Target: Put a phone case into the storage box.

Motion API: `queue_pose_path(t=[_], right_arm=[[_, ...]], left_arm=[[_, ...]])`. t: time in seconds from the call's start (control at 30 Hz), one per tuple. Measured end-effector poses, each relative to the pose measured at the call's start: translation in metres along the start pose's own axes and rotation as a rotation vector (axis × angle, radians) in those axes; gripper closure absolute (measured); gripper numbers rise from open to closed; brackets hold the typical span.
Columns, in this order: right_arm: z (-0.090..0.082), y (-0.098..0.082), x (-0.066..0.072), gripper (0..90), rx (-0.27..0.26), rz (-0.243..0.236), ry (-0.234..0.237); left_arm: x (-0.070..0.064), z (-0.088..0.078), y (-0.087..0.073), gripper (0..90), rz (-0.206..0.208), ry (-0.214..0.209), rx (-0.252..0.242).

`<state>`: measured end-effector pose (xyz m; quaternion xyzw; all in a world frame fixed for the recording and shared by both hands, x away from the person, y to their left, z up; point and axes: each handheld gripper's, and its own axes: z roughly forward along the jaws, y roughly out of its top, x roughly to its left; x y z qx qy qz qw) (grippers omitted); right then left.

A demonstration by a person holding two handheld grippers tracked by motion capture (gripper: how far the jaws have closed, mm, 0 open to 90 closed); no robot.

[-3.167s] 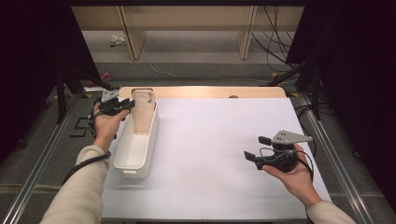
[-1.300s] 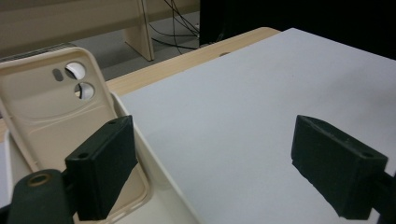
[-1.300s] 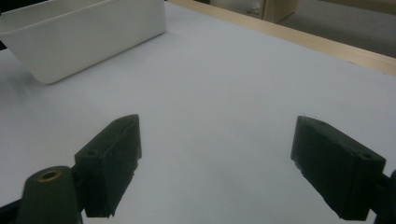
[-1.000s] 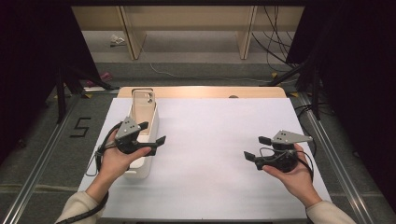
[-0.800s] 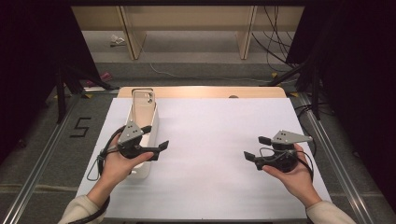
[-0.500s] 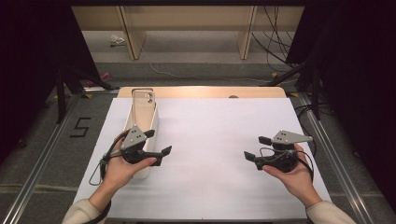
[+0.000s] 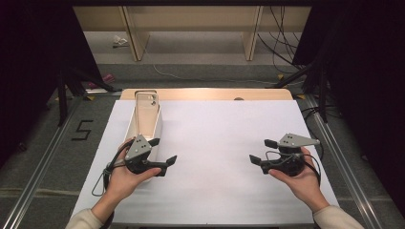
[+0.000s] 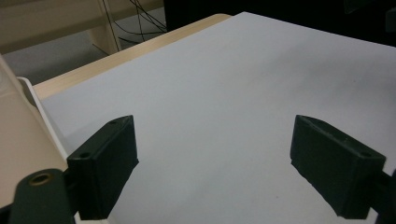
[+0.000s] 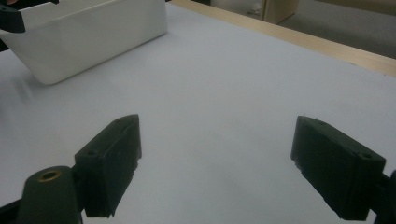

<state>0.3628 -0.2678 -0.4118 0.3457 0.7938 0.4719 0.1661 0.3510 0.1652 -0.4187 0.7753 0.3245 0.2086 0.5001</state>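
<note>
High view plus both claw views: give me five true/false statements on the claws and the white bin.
1. The left claw is open with nothing between its jaws. True.
2. The right claw is shut on a phone case. False: it is open and empty, over the bare white table cover.
3. A clear phone case stands in the white bin. True.
4. The white bin sits on the right half of the table. False: it is near the left edge, beside the left claw.
5. The two claws touch each other. False: they are far apart, one on each side of the table.
</note>
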Motion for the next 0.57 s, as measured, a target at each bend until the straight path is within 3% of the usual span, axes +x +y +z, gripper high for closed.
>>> queue_pose_path(t=[0.57], right_arm=[[-0.0005, 0.0001, 0.0001, 17.0, -0.005, -0.001, 0.002]], left_arm=[[-0.0020, 0.0019, -0.0035, 14.4, -0.002, -0.009, 0.009]])
